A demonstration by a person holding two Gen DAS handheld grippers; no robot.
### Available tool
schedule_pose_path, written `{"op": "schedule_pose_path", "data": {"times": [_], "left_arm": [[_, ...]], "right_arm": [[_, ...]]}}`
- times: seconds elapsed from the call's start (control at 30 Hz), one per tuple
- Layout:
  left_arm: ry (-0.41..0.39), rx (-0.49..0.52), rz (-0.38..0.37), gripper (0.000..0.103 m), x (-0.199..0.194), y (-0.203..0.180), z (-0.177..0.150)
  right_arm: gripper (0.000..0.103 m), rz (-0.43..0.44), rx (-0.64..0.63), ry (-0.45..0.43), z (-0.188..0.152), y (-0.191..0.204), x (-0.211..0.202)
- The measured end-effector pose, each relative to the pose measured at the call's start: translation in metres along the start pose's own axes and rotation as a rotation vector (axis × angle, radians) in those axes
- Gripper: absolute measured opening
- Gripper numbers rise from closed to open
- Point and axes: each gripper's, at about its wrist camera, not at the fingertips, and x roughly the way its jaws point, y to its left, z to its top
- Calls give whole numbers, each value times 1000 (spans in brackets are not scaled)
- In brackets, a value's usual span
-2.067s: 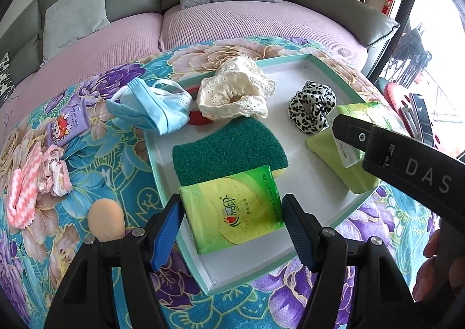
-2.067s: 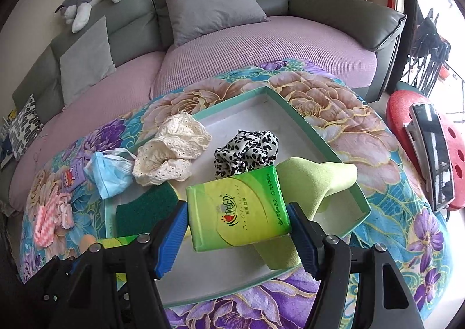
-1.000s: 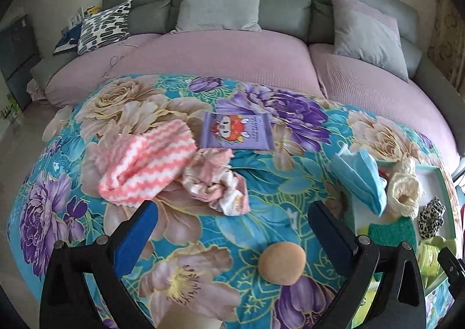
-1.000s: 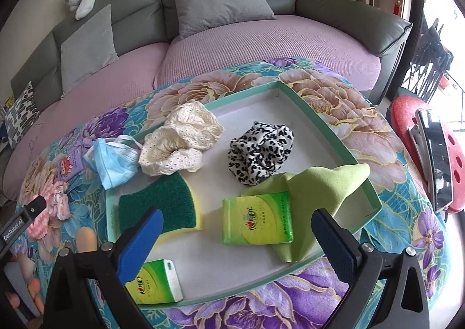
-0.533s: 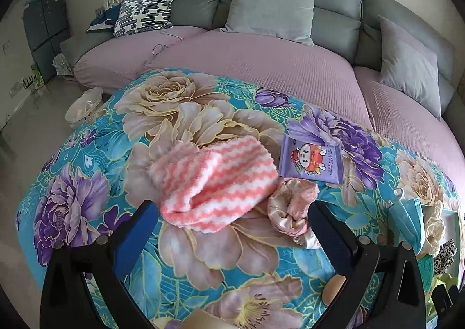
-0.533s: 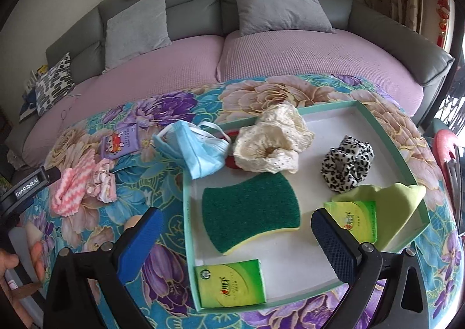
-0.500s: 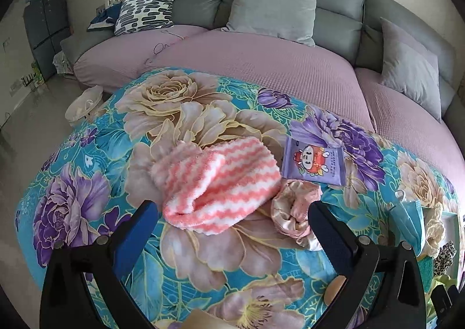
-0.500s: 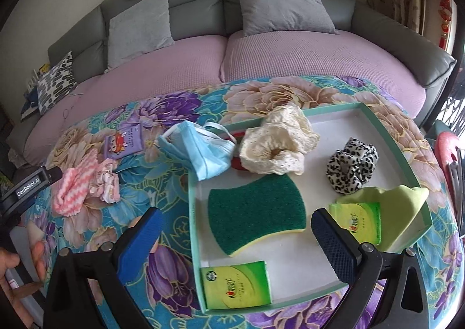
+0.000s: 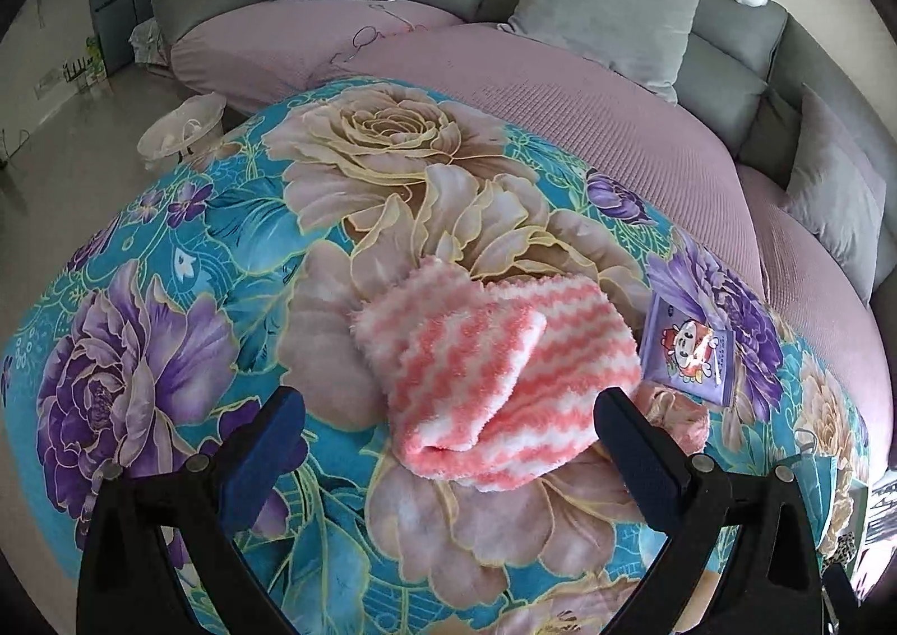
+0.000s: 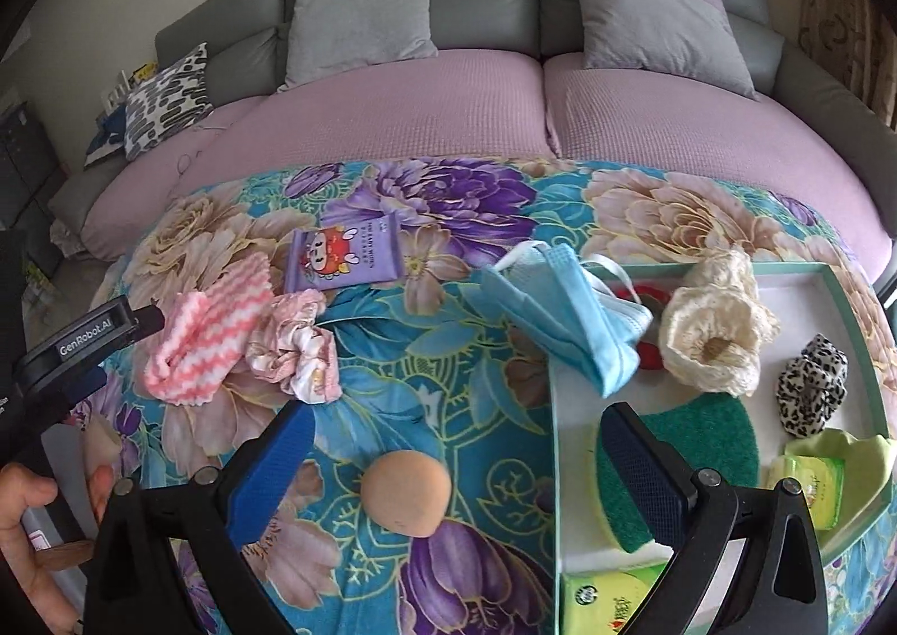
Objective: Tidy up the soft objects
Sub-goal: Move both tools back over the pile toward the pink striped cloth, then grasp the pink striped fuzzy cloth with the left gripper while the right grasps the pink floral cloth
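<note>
A folded pink-and-white fluffy towel (image 9: 493, 377) lies on the floral cloth, just ahead of my open left gripper (image 9: 448, 444), whose jaws stand wide on either side of it without touching. A pink scrunchie (image 9: 675, 413) sits partly behind the right finger. In the right wrist view my right gripper (image 10: 457, 458) is open and empty above a tan round sponge (image 10: 405, 494). The same towel (image 10: 207, 335), the scrunchie (image 10: 294, 349), a purple wipes pack (image 10: 345, 254) and a blue face mask (image 10: 566, 321) lie on the cloth. The mask overhangs the tray's (image 10: 555, 467) left rim.
The tray holds a cream lace scrunchie (image 10: 717, 327), a leopard scrunchie (image 10: 813, 383), a green scouring sponge (image 10: 701, 444), green tissue packs (image 10: 611, 601) and a green cloth (image 10: 863, 450). A sofa (image 10: 504, 119) with cushions curves behind. A person's hand (image 10: 33, 534) holds the left gripper's body.
Both grippers let go of their tissue packs in the tray and opened. The left swung left and closed in on the striped towel. The right turned left to over the tan sponge.
</note>
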Motion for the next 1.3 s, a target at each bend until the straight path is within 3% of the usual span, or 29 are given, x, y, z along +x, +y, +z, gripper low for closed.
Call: {"op": "schedule_pose_path", "data": {"times": [0.37,0.6,0.8,1.0,1.07,1.17,1.23,1.3], "left_arm": [[92,-18,-51,103,34,-1,1],[115,-142,-51,103,39,30,1],[148,-169,-80,101,49,30,-3],[153,-142,-97,59,54,22,-7],[157,-140,-106,32,55,21,-7],[160,-139,-121,18,54,21,-8],[161,-144,-131,15,53,20,-8],[157,-146,-132,14,51,20,-8]], "right_arm": [[103,83,-114,52,9,52,49],[103,122,-174,86,9,76,74],[102,154,-205,86,8,87,87],[77,181,-212,87,7,88,93],[68,188,-219,83,6,89,93],[57,203,-225,79,5,91,92],[43,212,-220,76,6,91,91],[37,221,-208,81,6,88,93]]}}
